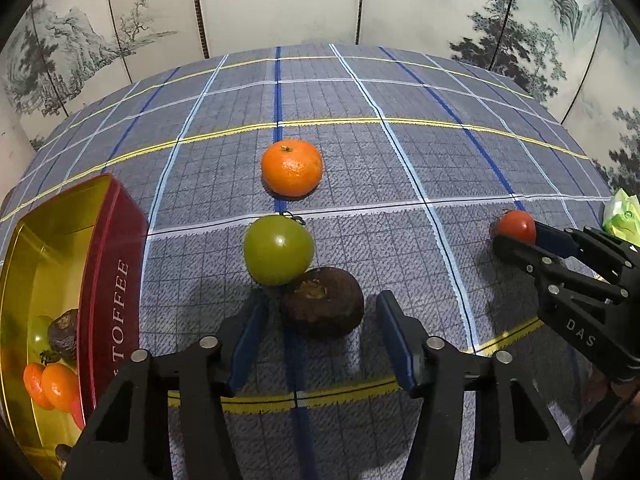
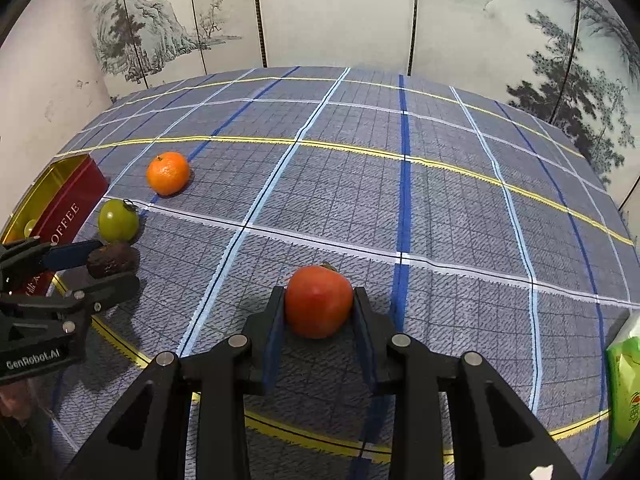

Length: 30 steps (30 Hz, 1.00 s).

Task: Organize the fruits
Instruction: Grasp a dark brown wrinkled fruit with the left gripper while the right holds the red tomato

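Note:
My left gripper (image 1: 320,316) is open, its pads on either side of a dark brown fruit (image 1: 323,302) on the cloth, not touching it. A green fruit (image 1: 279,250) leans on the brown one; an orange mandarin (image 1: 292,167) lies farther back. My right gripper (image 2: 318,308) is shut on a red tomato (image 2: 319,301) resting at the cloth; it also shows in the left wrist view (image 1: 516,227). The left gripper (image 2: 100,266) shows around the brown fruit (image 2: 110,260) in the right wrist view.
A red and gold toffee tin (image 1: 100,280) stands at the left and holds several fruits; it also shows in the right wrist view (image 2: 66,196). A green packet (image 2: 624,392) lies at the right table edge. A painted folding screen (image 1: 280,4) stands behind the table.

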Motion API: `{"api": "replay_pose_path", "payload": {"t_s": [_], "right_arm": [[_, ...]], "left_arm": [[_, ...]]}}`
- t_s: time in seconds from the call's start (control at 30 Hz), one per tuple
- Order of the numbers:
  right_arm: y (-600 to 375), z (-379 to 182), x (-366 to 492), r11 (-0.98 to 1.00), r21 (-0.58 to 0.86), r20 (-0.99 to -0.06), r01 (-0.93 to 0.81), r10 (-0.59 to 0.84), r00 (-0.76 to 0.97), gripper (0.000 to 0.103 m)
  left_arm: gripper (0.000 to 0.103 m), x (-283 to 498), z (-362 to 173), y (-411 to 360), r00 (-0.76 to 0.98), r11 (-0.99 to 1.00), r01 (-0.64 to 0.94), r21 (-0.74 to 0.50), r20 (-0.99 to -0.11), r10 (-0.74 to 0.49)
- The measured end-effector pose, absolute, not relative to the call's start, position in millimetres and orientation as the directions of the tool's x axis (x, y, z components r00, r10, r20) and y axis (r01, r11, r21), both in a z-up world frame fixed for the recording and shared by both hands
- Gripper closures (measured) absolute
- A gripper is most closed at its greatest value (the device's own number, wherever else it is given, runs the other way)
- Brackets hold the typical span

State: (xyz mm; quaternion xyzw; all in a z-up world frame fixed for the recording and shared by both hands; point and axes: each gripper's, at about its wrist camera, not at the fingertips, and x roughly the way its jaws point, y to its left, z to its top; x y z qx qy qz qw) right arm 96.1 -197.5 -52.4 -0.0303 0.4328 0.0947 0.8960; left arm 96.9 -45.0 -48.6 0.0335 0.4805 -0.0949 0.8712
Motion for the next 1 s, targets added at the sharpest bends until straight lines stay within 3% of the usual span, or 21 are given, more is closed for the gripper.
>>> {"api": "replay_pose_path", "payload": {"t_s": [0.23, 1.0], "right_arm": [[-196.1, -53.8, 96.3, 0.981, 0.017, -0.771, -0.191, 0.135, 0.622, 0.073], [-193.4, -54.8, 95.7, 0.982, 0.007, -0.772, -0.190, 0.126, 0.623, 0.073]], "left_arm": [[0.062, 98.7, -51.2, -45.7, 0.525, 0.979, 0.203, -0.026, -0.841, -0.132], [0.063, 86.1, -38.0, -37.9, 0.536, 0.979, 0.200, -0.045, -0.831, -0.148]]}}
